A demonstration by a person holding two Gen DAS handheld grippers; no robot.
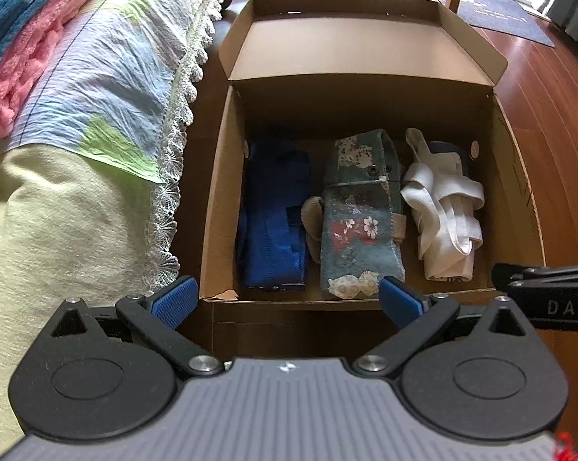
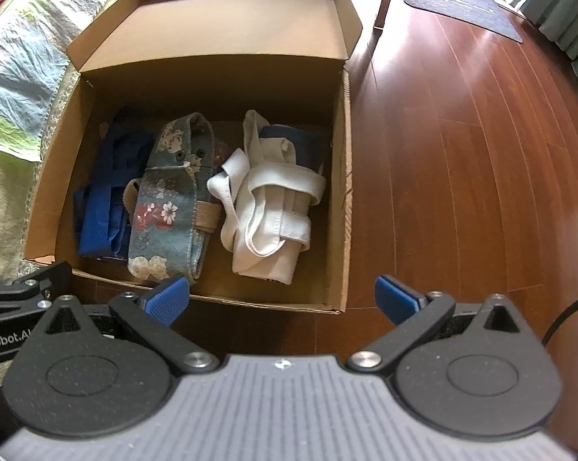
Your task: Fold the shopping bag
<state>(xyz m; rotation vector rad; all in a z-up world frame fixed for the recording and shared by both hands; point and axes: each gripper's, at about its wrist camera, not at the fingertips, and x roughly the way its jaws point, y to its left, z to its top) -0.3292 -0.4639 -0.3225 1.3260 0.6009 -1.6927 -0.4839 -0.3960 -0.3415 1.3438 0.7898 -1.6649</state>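
My left gripper (image 1: 287, 299) and right gripper (image 2: 283, 299) hover at the near rim of the open brown cardboard box (image 1: 219, 199) on the floor beside the bed — both spread wide, holding nothing. Three bundled shopping bags lie side by side inside: blue woven bag (image 1: 275, 215), floral teal fabric bag (image 1: 360, 215), white canvas bag with loose straps (image 2: 273, 207). Judgement: take one bag only — pinch cloth body, not straps, lift clear before folding.

Dark bag (image 2: 289, 142) mostly hidden beneath white bag (image 2: 269, 207)
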